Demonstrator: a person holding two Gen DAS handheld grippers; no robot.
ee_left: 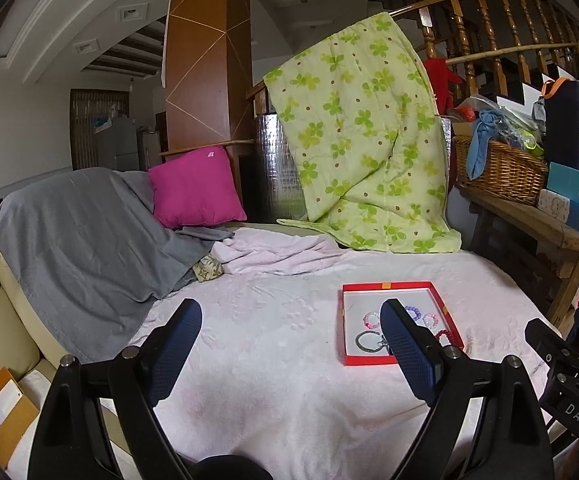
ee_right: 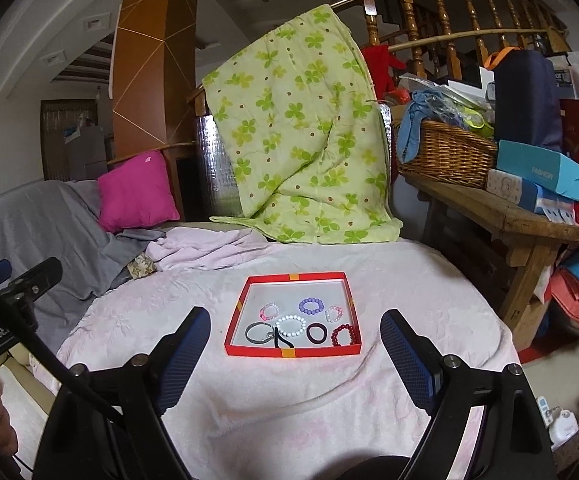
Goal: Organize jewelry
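A red tray (ee_right: 293,353) with a white floor lies on the pale pink blanket. In it lie several bracelets and hair ties: a purple bead bracelet (ee_right: 311,305), a white bead bracelet (ee_right: 291,326), a dark red bead bracelet (ee_right: 344,334), a grey ring (ee_right: 258,333) and a dark hair tie (ee_right: 316,334). My right gripper (ee_right: 295,356) is open and empty, just short of the tray's near edge. My left gripper (ee_left: 291,348) is open and empty, left of the tray (ee_left: 385,286); its right finger hides part of the contents.
The blanket (ee_right: 289,408) covers a round surface. A green floral quilt (ee_right: 301,132) hangs from the railing behind. A magenta pillow (ee_right: 135,190) and grey cover lie at left. A wooden bench (ee_right: 521,216) with a wicker basket (ee_right: 445,152) and boxes stands at right.
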